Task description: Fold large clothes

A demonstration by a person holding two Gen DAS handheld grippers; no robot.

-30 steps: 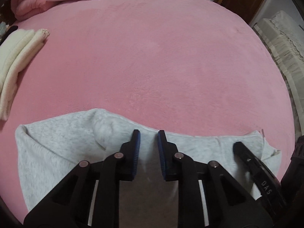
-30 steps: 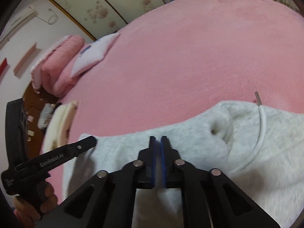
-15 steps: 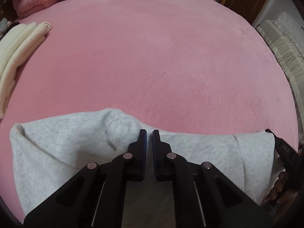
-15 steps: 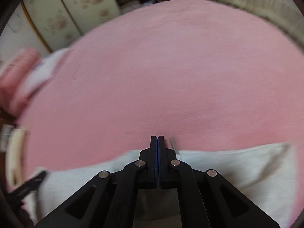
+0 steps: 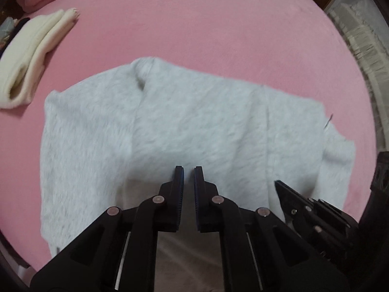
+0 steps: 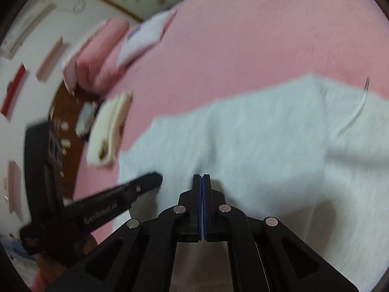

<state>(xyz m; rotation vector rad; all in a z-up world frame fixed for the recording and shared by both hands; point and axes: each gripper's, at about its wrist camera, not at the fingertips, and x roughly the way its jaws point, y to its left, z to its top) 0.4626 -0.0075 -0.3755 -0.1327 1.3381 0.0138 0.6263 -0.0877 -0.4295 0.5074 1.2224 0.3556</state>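
Note:
A light grey garment [image 5: 194, 126] lies spread flat on the pink bed [image 5: 194, 24], with a white drawstring [image 5: 328, 121] at its right edge. My left gripper [image 5: 188, 170] hovers over the garment's near middle, shut down to a thin slit with no cloth showing between the pads. In the right wrist view the same garment [image 6: 255, 141] fills the lower right, drawstring [image 6: 357, 112] at the far right. My right gripper [image 6: 202, 175] is shut above the cloth with its pads together and nothing in them. Each gripper shows in the other's view: the right [image 5: 282, 187], the left [image 6: 150, 180].
A folded cream cloth [image 5: 31, 65] lies on the bed left of the garment, also seen as a cream cloth [image 6: 109, 129]. Pink pillows [image 6: 102, 48] and a white pillow [image 6: 148, 36] sit at the bed's far end. White fringed fabric [image 5: 359, 36] borders the bed's right side.
Both grippers have drawn back from the garment's far edge, so much more grey cloth now lies beyond their tips. The left jaws went from slightly open to shut. The right view swung left.

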